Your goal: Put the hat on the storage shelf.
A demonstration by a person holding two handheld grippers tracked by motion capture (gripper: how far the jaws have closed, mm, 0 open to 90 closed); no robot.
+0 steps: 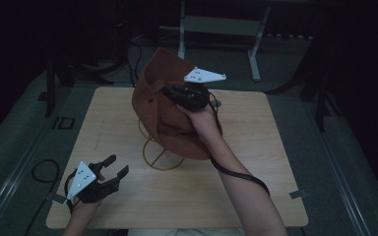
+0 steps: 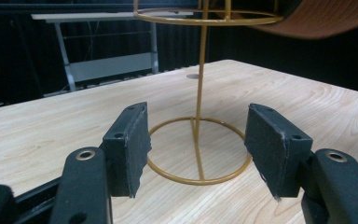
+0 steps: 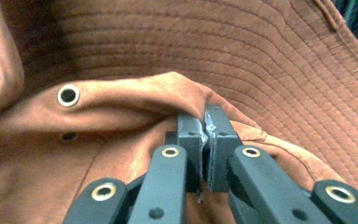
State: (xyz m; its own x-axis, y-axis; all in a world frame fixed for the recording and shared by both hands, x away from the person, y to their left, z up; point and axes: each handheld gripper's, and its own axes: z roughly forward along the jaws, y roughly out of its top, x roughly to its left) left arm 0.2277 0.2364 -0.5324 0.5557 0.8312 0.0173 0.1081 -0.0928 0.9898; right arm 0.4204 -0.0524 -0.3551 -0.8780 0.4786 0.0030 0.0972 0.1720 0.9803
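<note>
Fingers (image 3: 186, 135) buried in hat (image 3: 261, 60) fold

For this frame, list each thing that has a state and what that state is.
Brown fabric bucket hat: lifted, crown fabric pinched, over the stand's top.
Gold wire hat stand: upright on the table, ungripped.
Right gripper: shut on the hat.
Left gripper: open, holding nothing, low over the light wooden table, pointing at the stand's base.

One brown hat (image 1: 162, 105), one gold wire stand (image 1: 160, 156), one wooden table (image 1: 256, 162), two grippers: left gripper (image 1: 117, 166), right gripper (image 3: 204, 122).
</note>
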